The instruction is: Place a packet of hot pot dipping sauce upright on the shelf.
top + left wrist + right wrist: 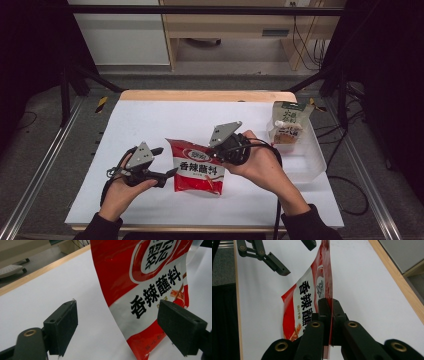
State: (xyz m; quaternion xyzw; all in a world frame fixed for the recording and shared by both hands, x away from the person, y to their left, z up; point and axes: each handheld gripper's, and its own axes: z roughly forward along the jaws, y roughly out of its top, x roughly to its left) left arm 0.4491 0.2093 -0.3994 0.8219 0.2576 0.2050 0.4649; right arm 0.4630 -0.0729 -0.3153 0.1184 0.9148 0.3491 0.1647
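Between the spread jaws of the left gripper (167, 162), the red sachet's (197, 172) lower edge is seen untouched; its upright top edge is pinched by the right gripper (329, 305).

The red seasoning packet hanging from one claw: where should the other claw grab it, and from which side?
Probably the free edge of the red packet, opposite the shut right claw that pinches its other edge. The packet hangs thin and flat, so the open left claw should come in from the left, edge-on, one jaw on each face, as it is already nearly lined up.
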